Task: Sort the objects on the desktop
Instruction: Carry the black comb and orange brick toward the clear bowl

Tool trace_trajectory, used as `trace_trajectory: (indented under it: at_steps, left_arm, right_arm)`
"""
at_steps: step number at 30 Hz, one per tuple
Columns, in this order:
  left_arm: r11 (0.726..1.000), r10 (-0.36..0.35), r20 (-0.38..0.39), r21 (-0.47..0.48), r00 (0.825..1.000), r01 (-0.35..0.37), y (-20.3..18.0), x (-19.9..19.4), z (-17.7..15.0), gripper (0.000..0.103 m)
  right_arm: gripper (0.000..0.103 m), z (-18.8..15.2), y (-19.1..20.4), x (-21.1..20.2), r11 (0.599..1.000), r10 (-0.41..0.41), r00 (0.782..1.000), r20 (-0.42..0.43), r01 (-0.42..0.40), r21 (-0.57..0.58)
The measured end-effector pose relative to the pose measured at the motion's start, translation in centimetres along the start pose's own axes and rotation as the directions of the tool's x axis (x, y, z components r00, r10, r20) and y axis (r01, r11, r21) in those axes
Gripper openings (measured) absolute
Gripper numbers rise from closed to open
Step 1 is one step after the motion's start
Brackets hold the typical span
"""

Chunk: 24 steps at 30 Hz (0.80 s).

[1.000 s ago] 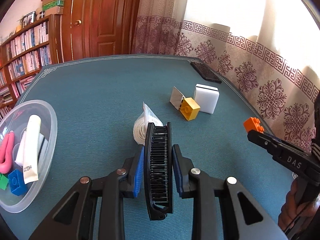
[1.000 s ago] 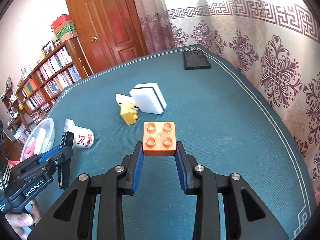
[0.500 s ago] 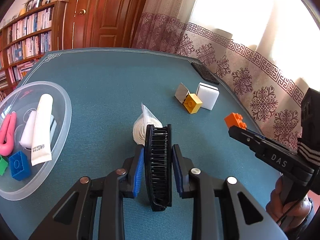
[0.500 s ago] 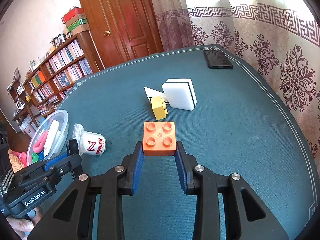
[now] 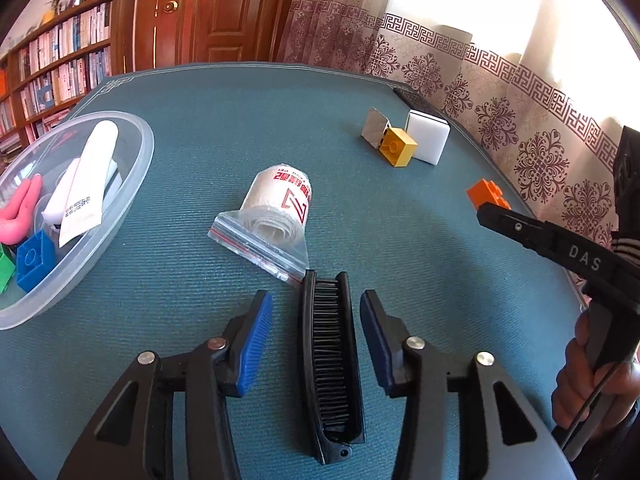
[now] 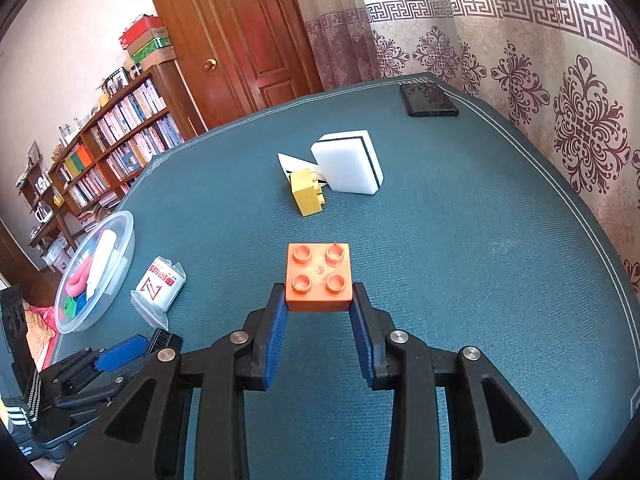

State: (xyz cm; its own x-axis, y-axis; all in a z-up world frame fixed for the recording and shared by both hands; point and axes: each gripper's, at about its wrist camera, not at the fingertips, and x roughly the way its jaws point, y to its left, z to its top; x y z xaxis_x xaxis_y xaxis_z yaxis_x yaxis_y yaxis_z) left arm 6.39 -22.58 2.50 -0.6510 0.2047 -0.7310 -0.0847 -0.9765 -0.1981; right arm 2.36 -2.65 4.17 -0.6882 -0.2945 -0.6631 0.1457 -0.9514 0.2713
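The teal counter point(image 5: 200, 300) carries a clear bowl point(image 5: 136, 184) at far left, holding a tube point(image 5: 86, 184). The left gripper point(image 5: 316, 320) has its fingers spread, touching nothing; a black comb point(image 5: 330, 360) lies between them. The right gripper point(image 6: 319, 312) pinches an orange brick point(image 6: 319, 276). A bagged roll point(image 5: 280, 208) lies mid-counter, a yellow brick point(image 6: 306, 192) farther off.

— what's beyond the fingers?
— a teal table point(image 6: 460, 248), then a brown wooden door point(image 6: 240, 40).
— and left of them?
— a bookshelf point(image 6: 116, 140) full of books; right, sunlit patterned curtains point(image 6: 560, 80).
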Motion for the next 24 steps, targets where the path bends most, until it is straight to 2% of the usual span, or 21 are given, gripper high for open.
trace_trajectory:
  at_steps: [3,8,11,20,24]
  left_arm:
    - [1.0,0.021,0.007,0.008,1.0,-0.021,-0.1,-0.5,-0.5,0.063]
    - [0.999,0.032,-0.009,0.032,0.999,-0.031,-0.4,-0.7,-1.4,0.062]
    - [0.999,0.024,-0.017,0.044,1.0,-0.023,-0.6,-0.6,-1.4,0.032]
    - [0.999,0.01,0.011,0.05,1.0,-0.011,-0.6,-1.5,-1.6,0.03]
    - [0.999,0.034,0.05,0.037,0.998,-0.036,0.1,-2.5,-1.4,0.029]
  right_arm:
    - [0.034,-0.2,0.0,-0.1,1.0,0.009,1.0,0.001,-0.009,0.003]
    - [0.034,-0.5,0.2,0.0,1.0,0.023,1.0,-0.001,-0.023,-0.002]
    - [0.034,-0.8,0.3,0.0,1.0,0.029,1.0,-0.004,-0.029,-0.003]
    - [0.034,-0.8,1.2,-0.6,0.999,0.046,0.999,0.007,-0.046,-0.015]
    - [0.034,-0.5,2.8,-0.6,0.997,0.065,0.998,0.01,-0.064,-0.044]
